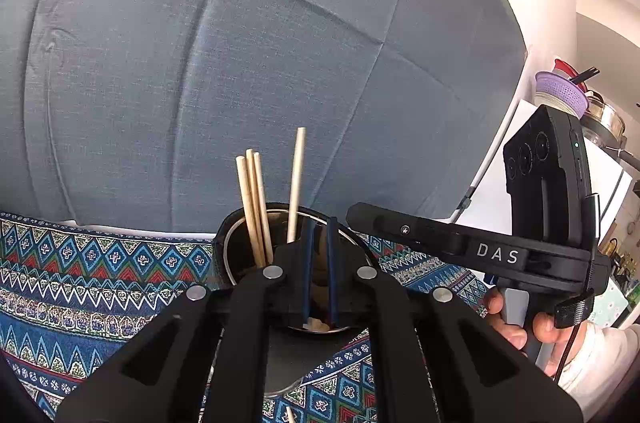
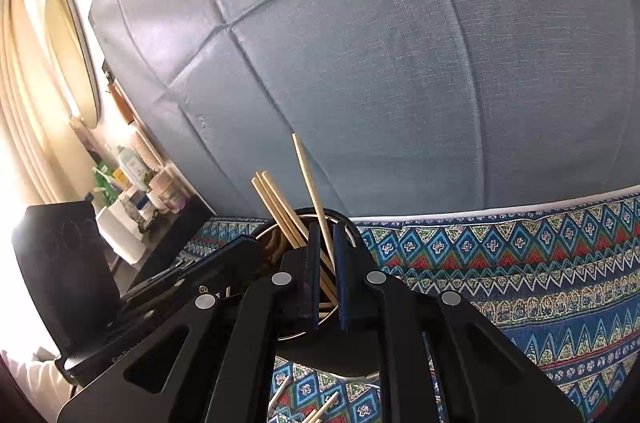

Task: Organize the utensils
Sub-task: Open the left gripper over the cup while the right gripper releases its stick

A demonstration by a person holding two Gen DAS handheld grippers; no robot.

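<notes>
- Plainly, the cup (image 1: 228,247) is the landmark: it stands on the patterned cloth (image 1: 100,263) with four chopsticks (image 1: 256,207) upright in it, three bunched at one side and one leaning alone.
- The left gripper (image 1: 320,263) hangs just over the cup's mouth with its jaws drawn narrow and nothing between them.
- The right gripper (image 2: 328,263) sits at the cup's far rim, also nearly closed. The lone stick shows through its slit in its own view, but from the left wrist its tip stands clear of that stick, so it looks empty.
- Loose chopsticks (image 2: 320,407) lie on the cloth on the near side of the cup — probably the next ones to collect.
- To do it well, lift both claws clear of the cup before opening, then take a loose stick near its middle and drop it in tip-first.
- Room is tight above the cup; the padded panel (image 1: 240,43) rises close behind it — work from the near side.
</notes>
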